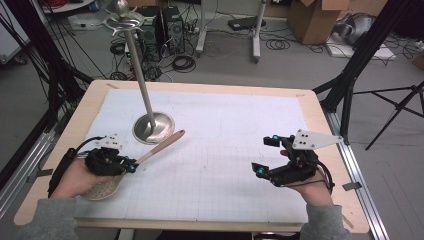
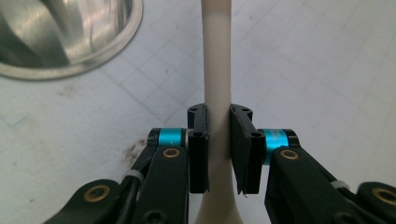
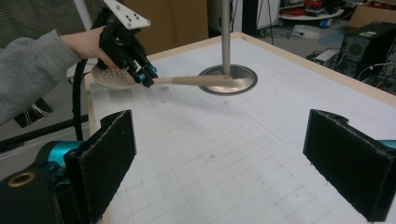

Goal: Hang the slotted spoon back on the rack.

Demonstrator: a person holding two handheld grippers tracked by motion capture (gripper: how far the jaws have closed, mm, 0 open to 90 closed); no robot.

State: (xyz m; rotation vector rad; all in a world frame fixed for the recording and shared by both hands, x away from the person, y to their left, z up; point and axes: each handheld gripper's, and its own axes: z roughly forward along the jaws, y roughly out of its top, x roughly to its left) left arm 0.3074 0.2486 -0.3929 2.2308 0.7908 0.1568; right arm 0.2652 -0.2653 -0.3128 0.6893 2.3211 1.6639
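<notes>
A wooden skimmer spoon [image 1: 160, 146] with a round perforated head [image 1: 102, 189] is held by its pale handle [image 2: 217, 70] in my left gripper [image 1: 131, 165], which is shut on it near the head. The left gripper view has the handle [image 2: 217, 70] running straight up between the two black jaws [image 2: 219, 140]. From the right gripper view the spoon [image 3: 191, 80] hangs lifted above the mat, its tip over the stand's base [image 3: 229, 79]. My right gripper [image 1: 266, 156] stands open at the right of the mat, nothing between its pads [image 3: 109, 154].
A metal stand with a round base [image 1: 153, 127] and a tall pole [image 1: 139, 70] with hooks on top rises at the back left of the white gridded mat [image 1: 220, 150]. The wooden table edge [image 1: 320, 115] frames the mat. Cables and boxes lie on the floor beyond.
</notes>
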